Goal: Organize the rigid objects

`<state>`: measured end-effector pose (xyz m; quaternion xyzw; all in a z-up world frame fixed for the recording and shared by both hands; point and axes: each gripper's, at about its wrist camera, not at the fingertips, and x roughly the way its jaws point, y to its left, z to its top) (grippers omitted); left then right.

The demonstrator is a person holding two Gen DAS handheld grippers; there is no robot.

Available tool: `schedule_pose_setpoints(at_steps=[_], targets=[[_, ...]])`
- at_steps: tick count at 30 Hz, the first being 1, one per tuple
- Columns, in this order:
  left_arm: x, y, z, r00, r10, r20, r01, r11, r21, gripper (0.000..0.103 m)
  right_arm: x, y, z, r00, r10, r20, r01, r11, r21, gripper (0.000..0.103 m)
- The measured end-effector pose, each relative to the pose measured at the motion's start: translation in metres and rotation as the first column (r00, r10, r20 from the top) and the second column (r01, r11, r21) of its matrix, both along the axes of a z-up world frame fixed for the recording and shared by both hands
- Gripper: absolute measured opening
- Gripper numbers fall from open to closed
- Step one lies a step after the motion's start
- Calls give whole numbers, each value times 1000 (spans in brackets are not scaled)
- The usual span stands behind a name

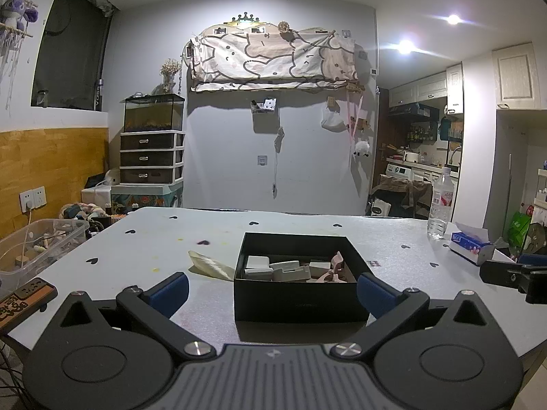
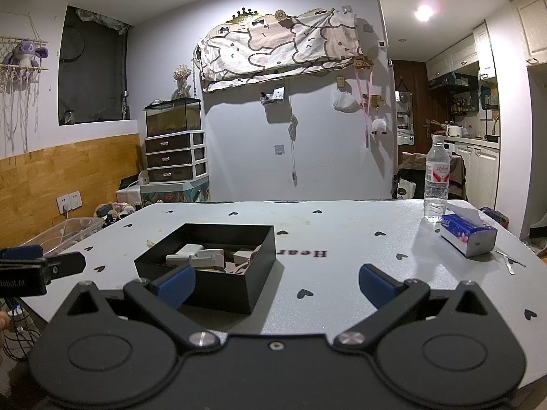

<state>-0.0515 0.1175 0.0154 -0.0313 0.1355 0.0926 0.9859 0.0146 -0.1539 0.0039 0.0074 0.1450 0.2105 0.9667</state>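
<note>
left gripper (image 1: 271, 294) spread wide, holding nothing | right gripper (image 2: 277, 285) likewise, holding nothing | black square box (image 1: 301, 302) (matte, straight-walled) on speckled grey table (image 2: 342, 239) between the left fingers, holding pale blocky pieces (image 1: 273, 268), jumbled and partly hidden by its wall | clear bottle (image 2: 436, 177), blue tissue pack (image 2: 466, 234) far right | cream ribbed object (image 1: 210, 266) beside box, hard to identify

Dim room; your ceiling spotlights (image 1: 405, 46) flare starlike. The black box (image 1: 296, 294) casts soft shadow toward you. Fisheye bends the edges.
</note>
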Motion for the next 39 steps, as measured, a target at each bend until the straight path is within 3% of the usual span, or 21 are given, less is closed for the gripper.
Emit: schedule_pose_setpoints(at_steps=[39], targets=[[-2,11,-6,1000,8,-9,-8,1000,-3,103,0,-1,0,1000,-3,-4,3,1000,0,103]])
